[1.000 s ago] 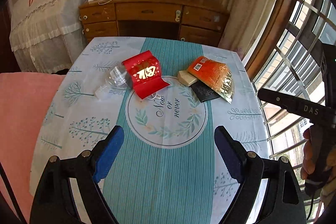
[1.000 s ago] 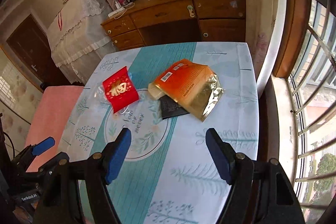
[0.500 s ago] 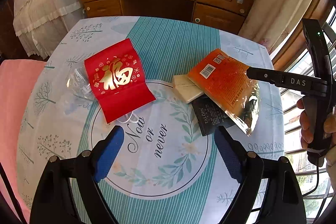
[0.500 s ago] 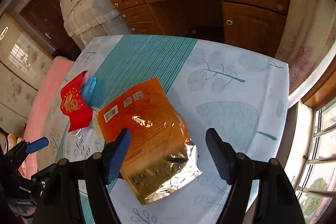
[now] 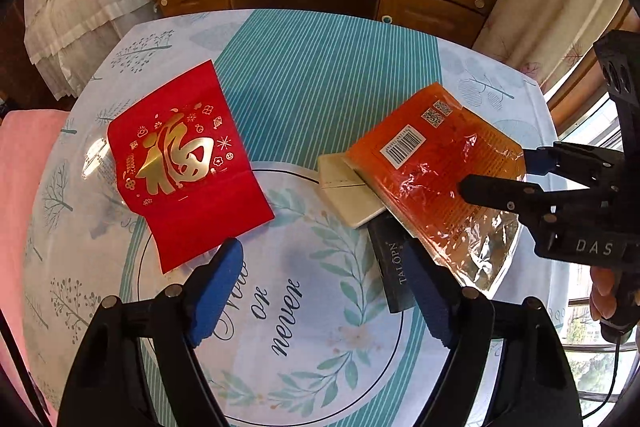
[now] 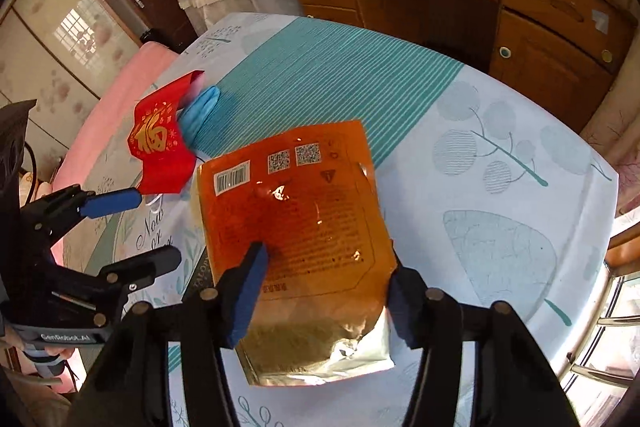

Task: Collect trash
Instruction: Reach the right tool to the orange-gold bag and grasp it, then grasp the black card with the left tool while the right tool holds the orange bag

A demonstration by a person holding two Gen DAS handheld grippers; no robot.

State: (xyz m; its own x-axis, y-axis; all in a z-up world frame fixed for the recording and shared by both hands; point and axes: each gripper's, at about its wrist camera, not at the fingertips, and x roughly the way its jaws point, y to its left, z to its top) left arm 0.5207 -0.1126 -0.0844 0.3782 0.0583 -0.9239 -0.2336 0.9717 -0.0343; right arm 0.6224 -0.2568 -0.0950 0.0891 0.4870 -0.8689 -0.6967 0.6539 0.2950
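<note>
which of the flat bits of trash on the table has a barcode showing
The orange foil pouch, lying over the cream packet and black packet. Its white barcode label faces up; the red envelope shows only gold print.

Both grippers angled down, left gripper [image 5: 320,291] and right gripper [image 6: 324,287] fingers closing.

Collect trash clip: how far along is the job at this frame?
Nothing looks collected yet. In hand: the right claw is closing astride the orange foil packet; no firm pinch shows. The left claw is closing over bare tablecloth. Left: red envelope, beige card, black packet.
</note>
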